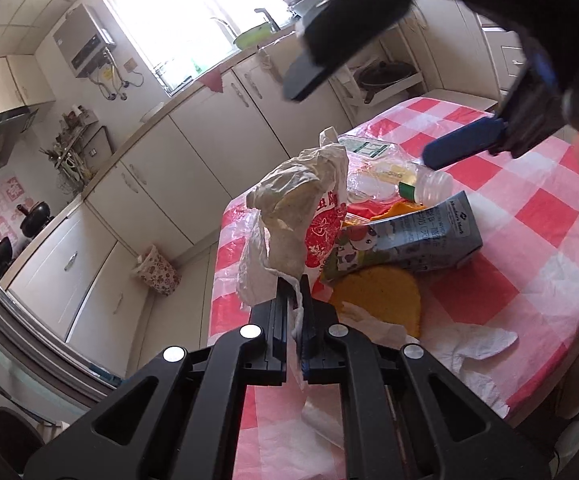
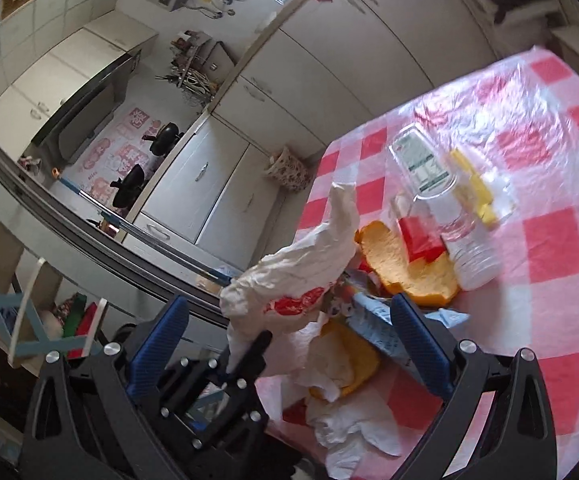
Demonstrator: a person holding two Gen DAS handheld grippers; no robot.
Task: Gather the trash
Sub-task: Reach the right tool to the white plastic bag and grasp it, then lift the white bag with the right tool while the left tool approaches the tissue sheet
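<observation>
The left tongs (image 1: 294,300) are clamped on the edge of a white plastic bag (image 1: 289,224) with red print, holding it up at the near left corner of the surface (image 1: 529,216), which wears a pink checked cloth. The right tongs (image 2: 289,344) stand wide apart, one blue finger on each side of the trash heap, gripping nothing. Just right of the bag lie a blue milk carton (image 1: 413,240), orange peel (image 1: 381,300), a clear plastic bottle (image 1: 401,178) and crumpled tissue (image 1: 469,346). The step in hand looks like readying the bag. Next, the right tongs probably need to close on one piece, likely the carton, and carry it into the bag's mouth.
</observation>
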